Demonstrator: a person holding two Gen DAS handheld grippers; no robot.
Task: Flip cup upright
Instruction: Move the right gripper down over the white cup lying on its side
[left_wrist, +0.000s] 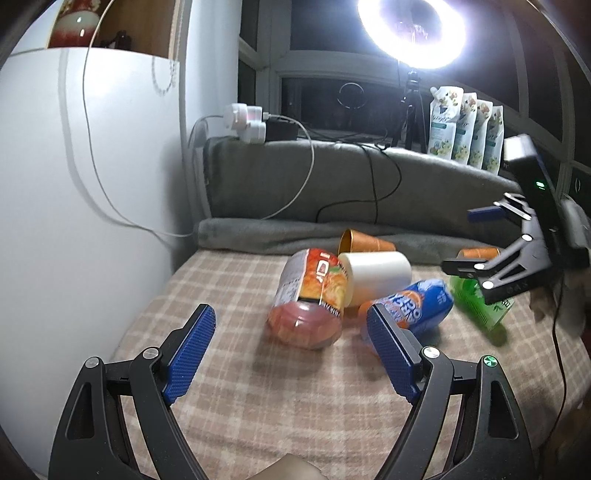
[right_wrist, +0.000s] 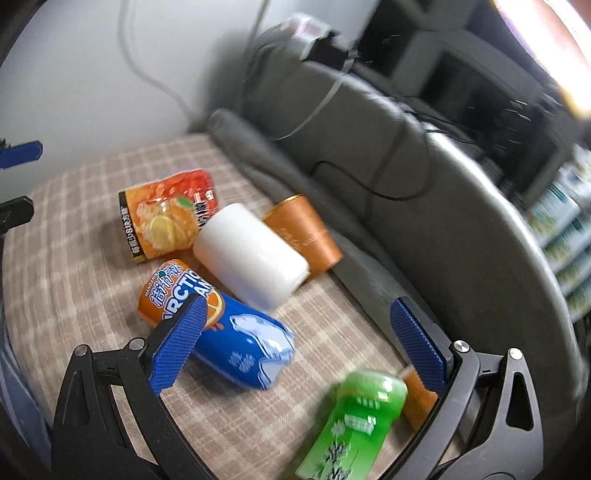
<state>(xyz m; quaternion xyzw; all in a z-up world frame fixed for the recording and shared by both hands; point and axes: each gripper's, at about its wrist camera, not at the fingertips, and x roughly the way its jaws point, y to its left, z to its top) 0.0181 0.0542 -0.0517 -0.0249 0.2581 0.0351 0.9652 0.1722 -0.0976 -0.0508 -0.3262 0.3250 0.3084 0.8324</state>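
Both claws hang released: left gripper (left_wrist: 291, 345), right gripper (right_wrist: 299, 347). The white cup (left_wrist: 376, 275) lies sideways at centre frame, touching the half-full orange jar (left_wrist: 310, 295); its inside is hidden.

white cup (right_wrist: 251, 254) on its side | right tongs (right_wrist: 295, 349) agape

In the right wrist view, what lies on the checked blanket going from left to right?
Orange drink bottle → white cup → orange cup, all on their sides. The blue can and green bottle sit nearer and overlap that order.
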